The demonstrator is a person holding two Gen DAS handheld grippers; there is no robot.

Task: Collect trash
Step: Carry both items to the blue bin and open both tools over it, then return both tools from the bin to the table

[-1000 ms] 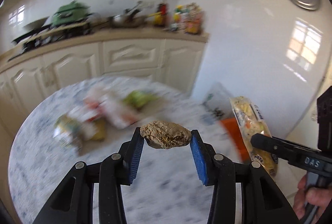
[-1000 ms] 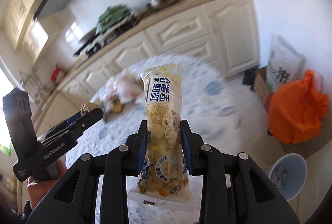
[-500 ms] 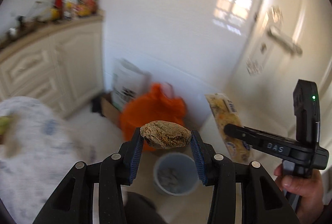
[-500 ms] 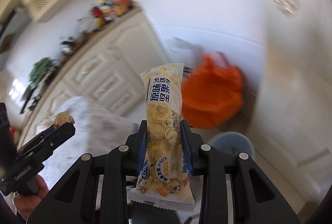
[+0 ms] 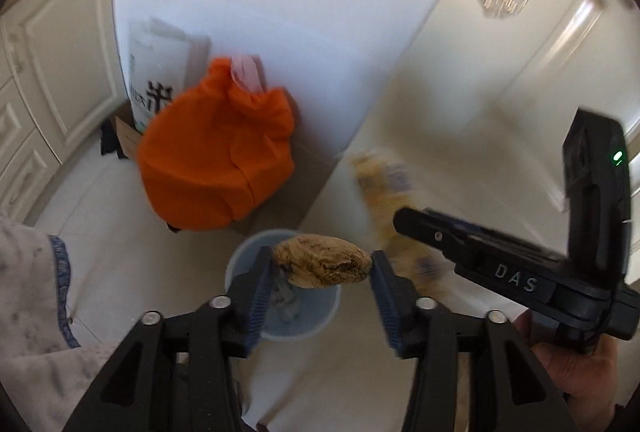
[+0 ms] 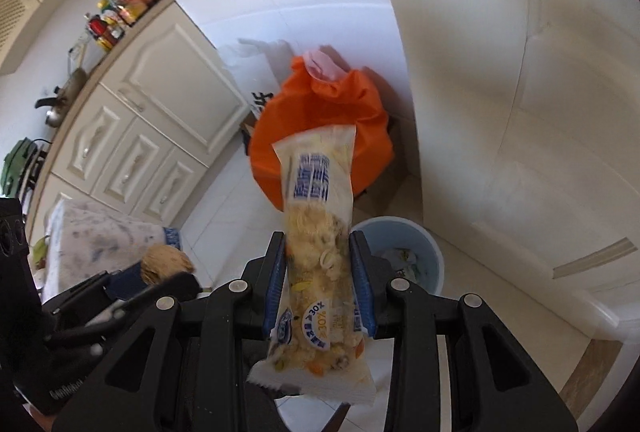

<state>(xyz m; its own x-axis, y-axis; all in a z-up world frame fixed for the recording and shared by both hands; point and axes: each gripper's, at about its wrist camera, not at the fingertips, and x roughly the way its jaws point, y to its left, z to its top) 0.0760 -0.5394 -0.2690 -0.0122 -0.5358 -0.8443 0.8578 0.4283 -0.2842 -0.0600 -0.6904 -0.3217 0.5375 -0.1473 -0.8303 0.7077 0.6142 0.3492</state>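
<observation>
My left gripper [image 5: 321, 263] hangs over a pale blue bin [image 5: 236, 268] on the floor. Between its blue pads lies a brown crumpled lump [image 5: 320, 268] that still touches both while the jaws are opening. My right gripper [image 6: 318, 260] has a long clear snack packet [image 6: 320, 192] upright between its pads. Those jaws are opening too, with the packet still touching them. The same bin [image 6: 428, 244] shows just right of it, with scraps inside. The lump [image 6: 164, 264] also appears at the lower left of the right wrist view. In the left wrist view the packet [image 5: 384, 184] is blurred.
A full orange bag [image 5: 212, 160] stands on the floor right behind the bin, with a white printed sack [image 5: 156, 72] and a cardboard box behind it. Cream cabinets [image 5: 52, 52] run along the left. The marbled table's edge [image 5: 28, 292] is at the lower left. A cream door [image 6: 520, 112] stands at the right.
Both grippers swung away from the table and tipped downward toward the floor. The bin came under the left gripper and beside the right one. The packet now leans a little.
</observation>
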